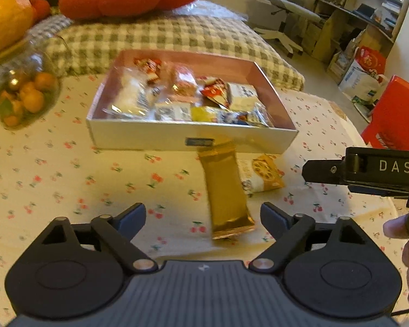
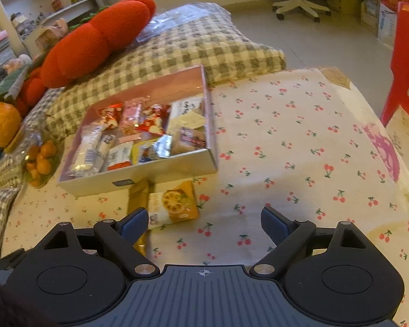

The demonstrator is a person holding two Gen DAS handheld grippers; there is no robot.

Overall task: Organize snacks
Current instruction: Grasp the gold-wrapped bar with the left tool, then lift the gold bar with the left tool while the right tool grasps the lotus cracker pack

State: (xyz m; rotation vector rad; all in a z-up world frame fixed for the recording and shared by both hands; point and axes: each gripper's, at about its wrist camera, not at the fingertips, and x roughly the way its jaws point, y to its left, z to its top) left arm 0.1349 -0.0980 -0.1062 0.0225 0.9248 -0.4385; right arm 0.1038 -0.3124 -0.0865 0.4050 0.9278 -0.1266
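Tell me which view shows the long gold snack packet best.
The left wrist view: the gold packet lies full length on the cherry-print cloth, from the box toward the open left gripper. In the right wrist view the right gripper's finger and the orange cracker packet hide most of it.

Gold snack bar (image 1: 226, 190), cherry-print cloth (image 1: 68, 179)

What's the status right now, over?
Left gripper and right gripper open, empty. Gold bar and orange packet lie outside snack box. Nothing blocking.
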